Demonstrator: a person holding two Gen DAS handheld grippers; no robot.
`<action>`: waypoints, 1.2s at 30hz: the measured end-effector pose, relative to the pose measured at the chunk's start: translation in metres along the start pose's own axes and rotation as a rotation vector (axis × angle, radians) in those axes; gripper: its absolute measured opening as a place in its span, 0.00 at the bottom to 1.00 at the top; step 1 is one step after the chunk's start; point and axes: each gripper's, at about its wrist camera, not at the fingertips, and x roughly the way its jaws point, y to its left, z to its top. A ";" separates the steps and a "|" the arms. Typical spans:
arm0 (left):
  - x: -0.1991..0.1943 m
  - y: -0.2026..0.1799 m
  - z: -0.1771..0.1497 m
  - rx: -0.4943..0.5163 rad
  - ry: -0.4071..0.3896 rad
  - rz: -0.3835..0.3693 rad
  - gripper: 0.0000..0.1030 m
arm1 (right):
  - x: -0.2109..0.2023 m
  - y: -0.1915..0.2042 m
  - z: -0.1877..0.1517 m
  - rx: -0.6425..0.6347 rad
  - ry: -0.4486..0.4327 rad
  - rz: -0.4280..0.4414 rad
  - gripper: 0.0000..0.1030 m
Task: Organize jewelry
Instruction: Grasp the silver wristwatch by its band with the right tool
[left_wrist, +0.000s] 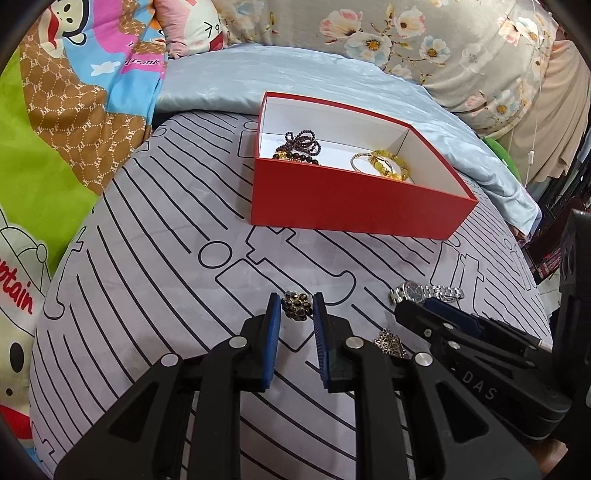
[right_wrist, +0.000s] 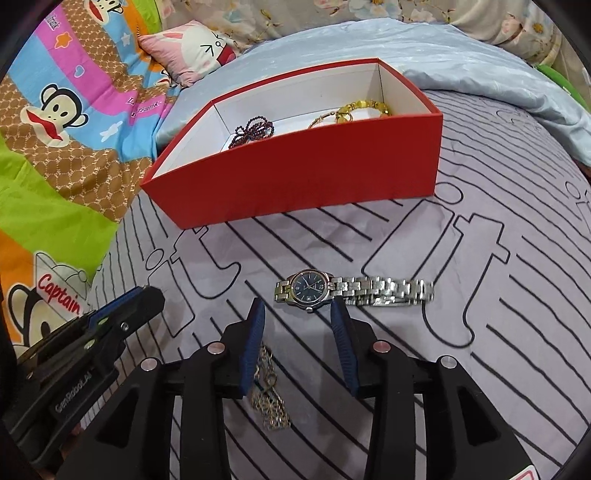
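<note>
A red box (left_wrist: 332, 206) (right_wrist: 295, 184) sits on the grey striped bedspread and holds dark bead strands (left_wrist: 301, 142) (right_wrist: 255, 129) and yellow bead bracelets (left_wrist: 388, 164) (right_wrist: 364, 107). My left gripper (left_wrist: 295, 306) is open, with a dark jewelled brooch (left_wrist: 295, 303) lying between its fingertips. My right gripper (right_wrist: 297, 310) is open just short of a silver watch with a blue dial (right_wrist: 332, 290) (left_wrist: 424, 292). A silver chain piece (right_wrist: 267, 391) (left_wrist: 391, 341) lies under the right gripper.
The grey bedspread (left_wrist: 166, 258) (right_wrist: 480, 332) is bordered by a colourful cartoon quilt (left_wrist: 55, 129) on the left, a light blue sheet (left_wrist: 295, 77) behind the box and floral bedding (left_wrist: 406, 37) at the back.
</note>
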 end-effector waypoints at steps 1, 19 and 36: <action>0.000 0.001 0.000 -0.001 0.000 0.001 0.17 | 0.001 0.000 0.002 0.001 -0.005 -0.016 0.36; -0.002 0.005 0.003 -0.016 -0.005 -0.005 0.17 | -0.011 -0.039 0.029 0.022 -0.048 -0.033 0.43; -0.001 0.000 0.001 -0.010 0.000 -0.004 0.17 | -0.007 -0.003 0.003 -0.128 0.025 -0.016 0.43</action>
